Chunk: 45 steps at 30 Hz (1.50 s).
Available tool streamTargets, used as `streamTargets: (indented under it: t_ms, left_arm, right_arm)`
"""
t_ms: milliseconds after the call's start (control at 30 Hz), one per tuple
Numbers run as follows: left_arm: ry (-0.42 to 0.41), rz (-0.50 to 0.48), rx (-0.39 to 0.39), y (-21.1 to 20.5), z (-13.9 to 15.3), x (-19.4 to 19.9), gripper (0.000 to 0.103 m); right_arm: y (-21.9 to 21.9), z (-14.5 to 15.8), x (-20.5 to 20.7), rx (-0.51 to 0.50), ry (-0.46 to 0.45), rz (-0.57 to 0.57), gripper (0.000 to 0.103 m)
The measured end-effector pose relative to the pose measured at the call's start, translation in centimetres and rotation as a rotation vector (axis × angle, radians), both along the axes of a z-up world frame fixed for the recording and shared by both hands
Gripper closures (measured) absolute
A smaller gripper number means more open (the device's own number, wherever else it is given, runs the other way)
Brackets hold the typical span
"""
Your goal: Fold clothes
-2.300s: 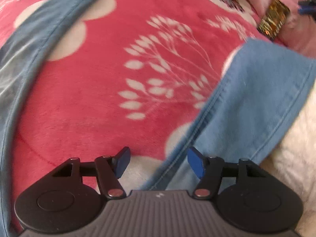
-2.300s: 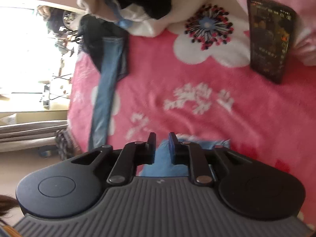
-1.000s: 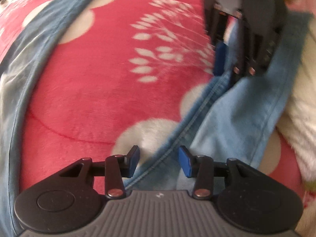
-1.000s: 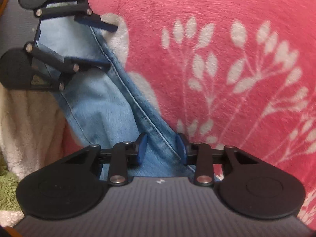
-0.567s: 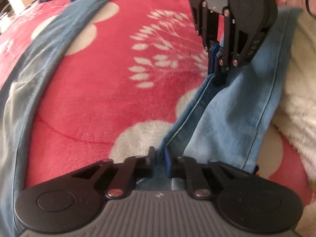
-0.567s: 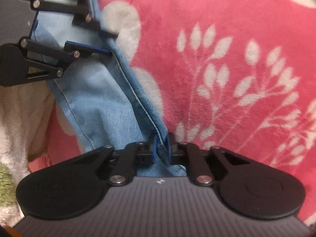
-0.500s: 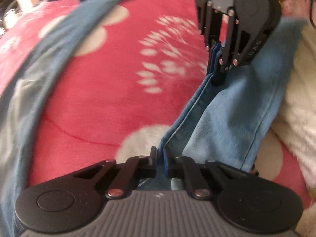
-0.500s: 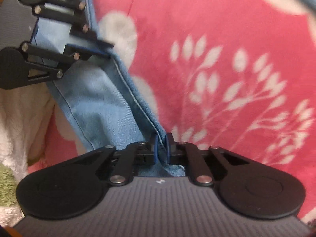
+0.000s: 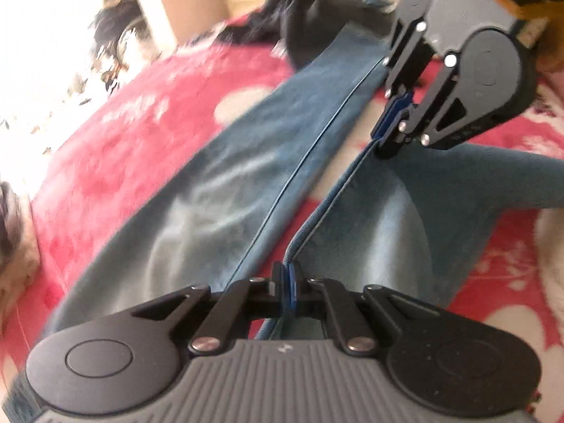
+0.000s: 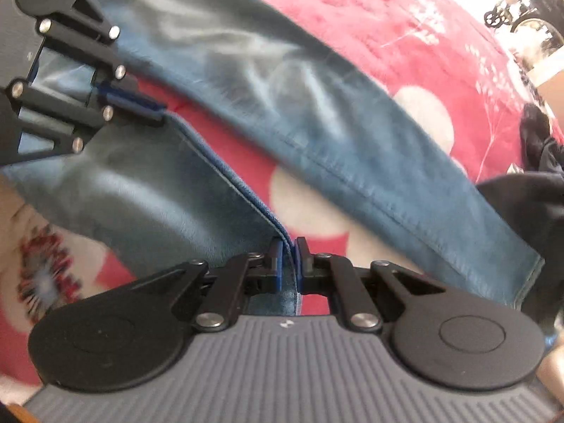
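Red floral bed blanket (image 9: 116, 162) underlies my jeans (image 9: 218, 190); left hand-held gripper (image 9: 283, 287) and right hand-held gripper (image 10: 287, 264) both pinch 1 leg's seam edge, lengthwise between them.

One pair of jeans (image 9: 246, 176) — two legs in view, one flat on bed, other lifted by its edge. Two grippers: left gripper (image 9: 284, 282), right gripper (image 10: 287, 264), each with two blue-padded fingers. One red blanket (image 9: 123, 148) with white floral print. One dark garment (image 9: 310, 24) at far end — blurred, count unsure.
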State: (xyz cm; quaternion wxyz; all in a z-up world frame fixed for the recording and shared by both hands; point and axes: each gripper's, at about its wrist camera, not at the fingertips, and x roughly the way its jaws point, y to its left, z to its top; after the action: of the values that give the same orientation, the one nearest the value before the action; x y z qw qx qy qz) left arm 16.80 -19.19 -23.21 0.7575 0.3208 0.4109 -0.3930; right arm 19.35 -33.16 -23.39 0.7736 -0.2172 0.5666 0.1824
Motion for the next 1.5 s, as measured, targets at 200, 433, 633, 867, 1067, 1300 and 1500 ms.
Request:
streamTargets:
  t_ms: [200,433,633,867,1067,1300,1500]
  left_arm:
    - [0.041,0.084,0.026,1.5,-0.8,0.2,0.058]
    - [0.054,0.19,-0.006,1.0,0.7,0.5,0.056]
    - [0.038,0.104,-0.002,-3.8,0.0,-0.4,0.056]
    - [0.01,-0.021,0.077,-7.5,-1.6,-2.4,0.057]
    - [0.035,-0.015,0.107,-7.9,-2.0,-2.1,0.057]
    - [0.041,-0.057,0.127,-8.5,-1.6,-2.0,0.057]
    - [0.057,-0.103,0.167,-9.9,-2.6,-1.8,0.057]
  right_arm:
    - [-7.4,-2.5,-1.5,0.219,0.028,-0.319,0.05]
    - [-25.2,1.7,-16.4,0.598,-0.05,-1.184,0.031]
    - [-30.3,-4.1,-31.8,0.889,0.192,-1.776,0.028]
    - [-28.3,-11.9,-33.5,1.083,0.377,-1.815,0.041]
    - [-27.1,-9.7,-28.2,0.958,0.229,-1.547,0.098]
    - [-28.6,1.0,-20.0,0.597,-0.169,-1.007,0.099]
    - [-33.1,-1.9,-13.5,0.416,-0.19,-0.885,0.099]
